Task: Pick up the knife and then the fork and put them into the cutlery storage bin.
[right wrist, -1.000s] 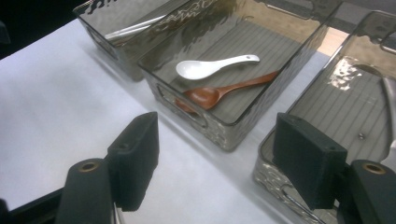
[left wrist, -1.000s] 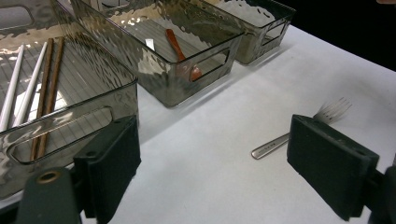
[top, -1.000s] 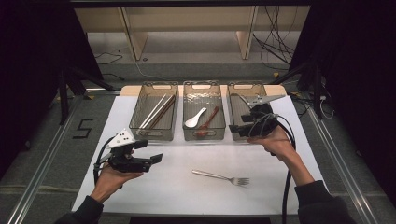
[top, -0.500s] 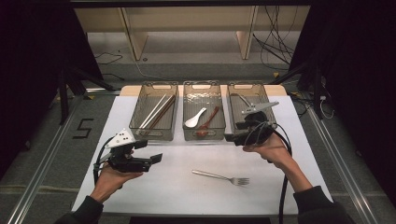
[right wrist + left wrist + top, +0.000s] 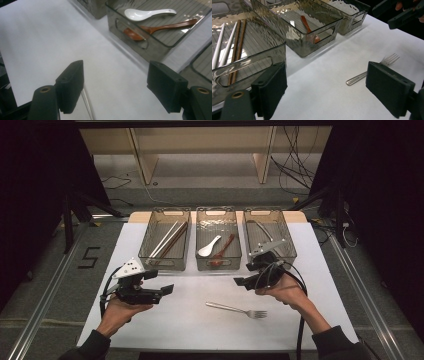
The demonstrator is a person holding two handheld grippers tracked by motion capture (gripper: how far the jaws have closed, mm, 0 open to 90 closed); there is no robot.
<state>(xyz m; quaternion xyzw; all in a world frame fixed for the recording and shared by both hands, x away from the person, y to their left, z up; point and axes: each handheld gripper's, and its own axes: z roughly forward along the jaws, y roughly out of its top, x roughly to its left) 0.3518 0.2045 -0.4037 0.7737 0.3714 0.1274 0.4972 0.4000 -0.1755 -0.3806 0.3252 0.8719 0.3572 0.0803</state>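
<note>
In the right gripper view the fork point(image 5: 87, 105) shows as a bare strip of handle, blurred, cut off by the bottom edge and partly behind the near jaw. In the left gripper view a jaw hides the middle of the fork. There the left bin point(image 5: 247, 62) is cropped by the left edge, and the other gripper point(image 5: 402, 12) by the top right corner

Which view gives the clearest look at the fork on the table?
The high view: the whole fork lies unobstructed. In the left gripper view, a pad hides its middle. The right gripper view catches just a thin handle piece.
</note>
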